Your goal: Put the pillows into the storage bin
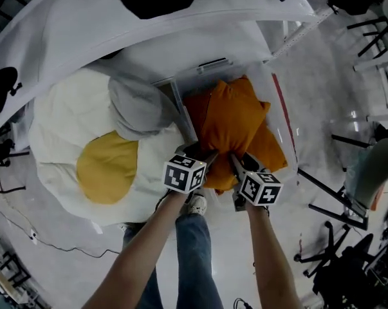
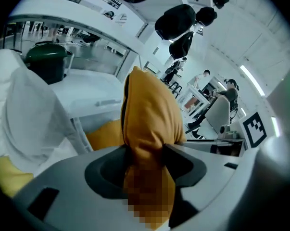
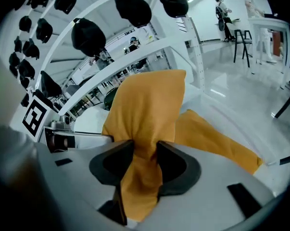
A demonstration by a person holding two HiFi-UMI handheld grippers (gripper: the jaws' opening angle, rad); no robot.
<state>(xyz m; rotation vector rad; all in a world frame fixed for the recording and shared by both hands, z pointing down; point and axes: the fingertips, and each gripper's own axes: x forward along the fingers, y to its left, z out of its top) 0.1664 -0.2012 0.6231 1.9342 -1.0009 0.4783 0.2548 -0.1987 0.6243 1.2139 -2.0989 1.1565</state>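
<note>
While clamped in left tool [image 2: 145,153] and right tool [image 3: 145,149], orange pillow [image 1: 231,116] over storage bin [image 1: 278,102].

L hand-held gripper [image 2: 147,165] clamped on orange pillow [image 2: 147,114], white bin [image 2: 87,97] behind

Glossy pale floor [image 1: 319,98], black stools [image 3: 241,41], white rack [image 3: 195,47] of dark caps [image 3: 132,6].

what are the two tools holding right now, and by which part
Both hold the orange pillow by bunched fabric along its near edge, the left tool beside the right tool.
</note>
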